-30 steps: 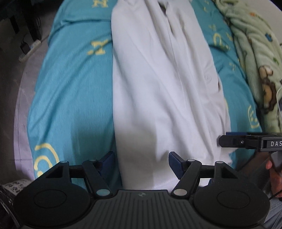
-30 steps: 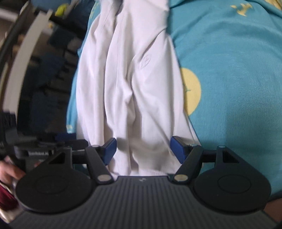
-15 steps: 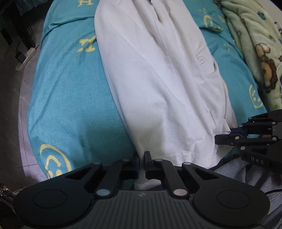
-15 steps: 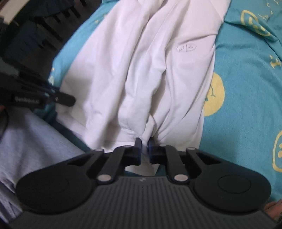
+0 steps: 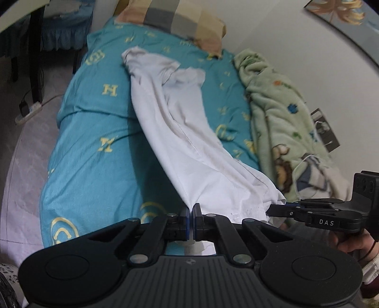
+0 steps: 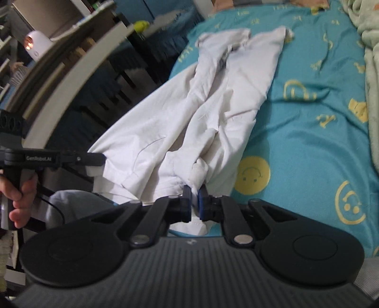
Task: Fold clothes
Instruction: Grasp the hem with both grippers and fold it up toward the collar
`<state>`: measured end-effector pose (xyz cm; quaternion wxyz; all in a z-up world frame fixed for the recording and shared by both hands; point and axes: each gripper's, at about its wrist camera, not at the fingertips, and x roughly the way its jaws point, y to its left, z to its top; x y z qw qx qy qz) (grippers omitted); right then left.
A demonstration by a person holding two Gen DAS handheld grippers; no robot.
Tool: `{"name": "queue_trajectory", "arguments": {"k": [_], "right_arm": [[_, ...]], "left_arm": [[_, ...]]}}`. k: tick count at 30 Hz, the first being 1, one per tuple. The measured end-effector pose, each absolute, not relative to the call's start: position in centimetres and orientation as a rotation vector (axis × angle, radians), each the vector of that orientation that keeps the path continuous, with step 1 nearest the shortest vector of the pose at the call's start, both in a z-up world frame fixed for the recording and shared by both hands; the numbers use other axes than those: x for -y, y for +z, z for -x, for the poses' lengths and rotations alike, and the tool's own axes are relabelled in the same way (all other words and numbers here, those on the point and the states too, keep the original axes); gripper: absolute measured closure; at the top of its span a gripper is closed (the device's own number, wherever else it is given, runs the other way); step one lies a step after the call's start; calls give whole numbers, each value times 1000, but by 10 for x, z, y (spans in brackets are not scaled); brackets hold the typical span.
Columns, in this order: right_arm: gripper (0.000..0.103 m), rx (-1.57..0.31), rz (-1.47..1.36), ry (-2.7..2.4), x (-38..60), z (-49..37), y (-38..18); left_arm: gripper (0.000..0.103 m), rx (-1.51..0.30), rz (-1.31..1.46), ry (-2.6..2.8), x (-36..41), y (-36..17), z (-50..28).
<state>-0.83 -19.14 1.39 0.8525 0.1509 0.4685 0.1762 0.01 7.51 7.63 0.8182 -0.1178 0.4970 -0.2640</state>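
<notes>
Grippers clamped, both of them, and the long white cotton garment [image 5: 180, 132] is lifted at its near end! At the bottom centre of the left wrist view, the left gripper [image 5: 191, 221] has its blue-padded fingers pinched nearly together on one corner of the hem, the cloth rising out of the pinch in a taut ridge. Over at the lower right of that same frame, the right gripper [image 5: 274, 209] bites the opposite corner, and its own camera confirms it: right gripper [image 6: 194, 201] narrow, a bunched fold of white fabric squeezed between the pads. Why two corners? My read is that holding the hem at both ends keeps the edge stretched straight, so it can be carried up over the body in one clean fold. The far end of the garment, sleeves and collar, lies on the turquoise bedsheet with yellow smiley prints [image 5: 90, 151] toward the upper middle of the frame, which acts as the anchor while the near end is raised. A pale green fleece blanket with cartoon animals [image 5: 279, 113] sits bunched along the right edge of the bed, apart from the garment. A checked pillow [image 5: 173, 21] rests at the head, top of frame. The middle of the garment looks creased and doubled, so the fold may land uneven.
</notes>
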Motion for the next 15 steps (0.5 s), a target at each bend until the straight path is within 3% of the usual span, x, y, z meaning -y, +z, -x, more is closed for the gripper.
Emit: {"name": "queue_trajectory", "arguments": {"k": [7, 15], "right_arm": [[94, -919, -353, 374, 207, 59, 30], [94, -850, -397, 378, 222, 122, 42]], "left_arm": [[101, -993, 286, -597, -77, 106, 80], [101, -971, 322, -627, -82, 92, 144]]}}
